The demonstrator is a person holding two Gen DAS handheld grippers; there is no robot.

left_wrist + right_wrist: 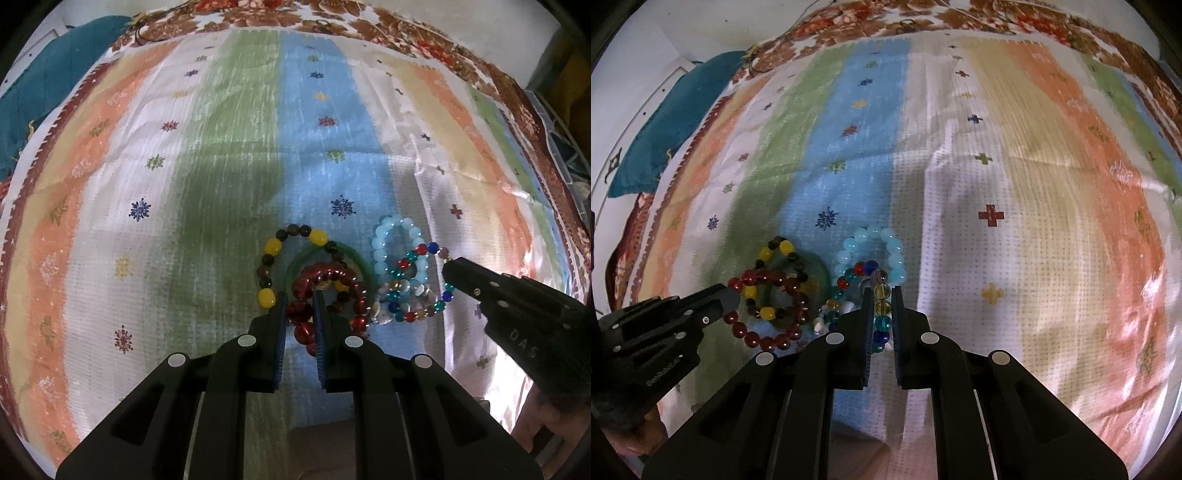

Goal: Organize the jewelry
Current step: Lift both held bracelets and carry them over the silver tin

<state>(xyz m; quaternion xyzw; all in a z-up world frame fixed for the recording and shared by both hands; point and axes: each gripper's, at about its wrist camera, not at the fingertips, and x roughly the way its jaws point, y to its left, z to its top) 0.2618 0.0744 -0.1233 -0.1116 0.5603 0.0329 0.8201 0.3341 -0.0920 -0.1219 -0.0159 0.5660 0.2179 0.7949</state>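
Note:
Several bead bracelets lie in a pile on a striped cloth. My left gripper [300,297] is shut on the red bead bracelet [303,314], which overlaps a green bangle [314,253] and a yellow-and-black bead bracelet [273,245]. My right gripper [882,291] is shut on the multicolour bead bracelet [881,304], next to a light blue bead bracelet [875,236] and a pale pearl bracelet [822,321]. The right gripper also shows in the left wrist view [448,266], and the left gripper in the right wrist view [733,291]. The red bracelet [764,338] shows there too.
The striped cloth [221,155] with a floral border covers the whole surface. A teal cushion [44,81] lies at the far left edge. Open cloth stretches to the right of the pile [1034,221].

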